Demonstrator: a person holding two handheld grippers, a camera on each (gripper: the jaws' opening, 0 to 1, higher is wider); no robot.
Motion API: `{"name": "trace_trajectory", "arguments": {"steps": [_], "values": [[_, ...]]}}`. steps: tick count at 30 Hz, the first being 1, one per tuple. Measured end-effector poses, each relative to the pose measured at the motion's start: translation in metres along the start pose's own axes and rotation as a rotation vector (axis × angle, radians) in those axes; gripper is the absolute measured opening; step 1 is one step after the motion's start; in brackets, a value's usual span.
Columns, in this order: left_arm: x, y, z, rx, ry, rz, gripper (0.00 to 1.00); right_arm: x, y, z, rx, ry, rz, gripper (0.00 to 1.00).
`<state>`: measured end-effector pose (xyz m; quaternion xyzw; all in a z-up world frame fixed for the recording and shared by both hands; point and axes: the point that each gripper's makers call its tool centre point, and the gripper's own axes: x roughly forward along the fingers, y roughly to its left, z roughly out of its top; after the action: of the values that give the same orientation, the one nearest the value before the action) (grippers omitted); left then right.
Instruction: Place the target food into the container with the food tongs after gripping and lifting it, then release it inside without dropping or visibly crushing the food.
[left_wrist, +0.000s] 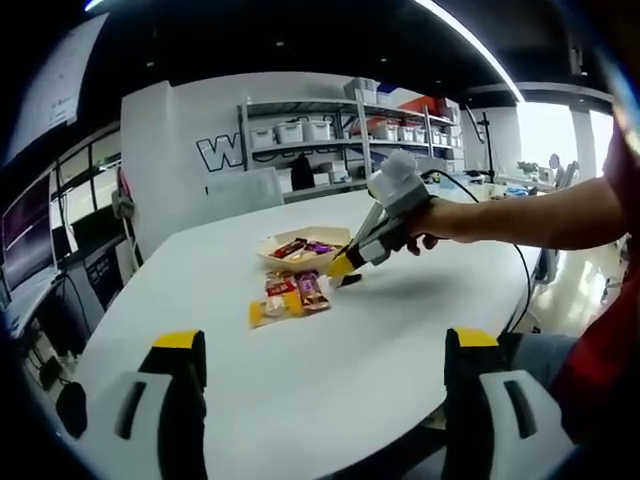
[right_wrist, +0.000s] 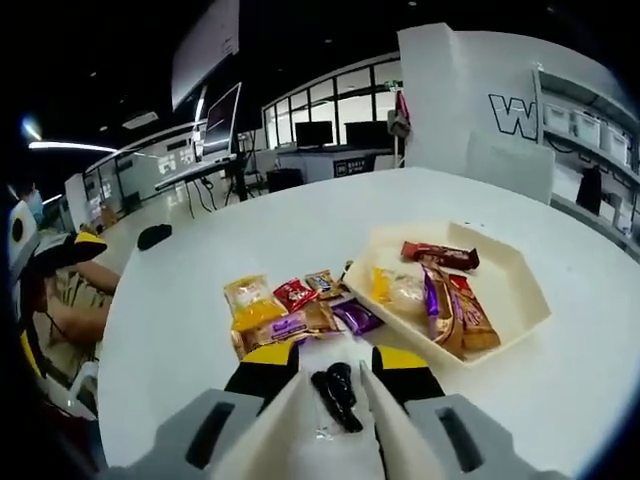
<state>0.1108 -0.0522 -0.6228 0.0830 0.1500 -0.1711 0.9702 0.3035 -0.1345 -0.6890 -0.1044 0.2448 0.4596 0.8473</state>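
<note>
We note a smooth matt white table (right_wrist: 180, 300), glossy foil-like snack wrappers (right_wrist: 290, 320), a matt cream container (right_wrist: 520, 300).

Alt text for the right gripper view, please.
The right gripper hovers over wrapped snack packets piled on a round white table, beside a shallow cream tray already holding several wrapped bars.

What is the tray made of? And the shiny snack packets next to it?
The tray looks like thin moulded plastic or pulp: cream, matt, with smooth raised walls and angled corners. I can't tell which for sure. The snack packets on the table look like plastic foil wrap: bright printed colours, crinkled surfaces and small glints of light. The table looks smooth, white and slightly glossy.
</note>
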Motion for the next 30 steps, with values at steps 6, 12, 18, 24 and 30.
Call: {"name": "trace_trajectory", "arguments": {"steps": [6, 12, 18, 24, 30], "values": [[0.001, 0.002, 0.0, 0.001, 0.002, 0.003, 0.97, -0.002, -0.002, 0.001, 0.045, 0.005, -0.023, 0.19], [0.004, 0.0, 0.003, 0.0, -0.006, -0.004, 0.97, -0.003, -0.002, 0.002, 0.065, 0.004, -0.024, 0.17], [0.004, 0.001, 0.002, -0.001, -0.006, -0.002, 0.96, -0.014, -0.008, 0.007, 0.1, -0.021, -0.024, 0.18], [0.005, -0.001, 0.001, -0.003, -0.006, -0.006, 0.97, -0.025, -0.011, 0.019, 0.079, -0.054, -0.034, 0.18], [0.006, -0.003, 0.002, -0.004, -0.01, -0.01, 0.97, -0.032, -0.014, 0.03, 0.066, -0.081, -0.041, 0.18]]}}
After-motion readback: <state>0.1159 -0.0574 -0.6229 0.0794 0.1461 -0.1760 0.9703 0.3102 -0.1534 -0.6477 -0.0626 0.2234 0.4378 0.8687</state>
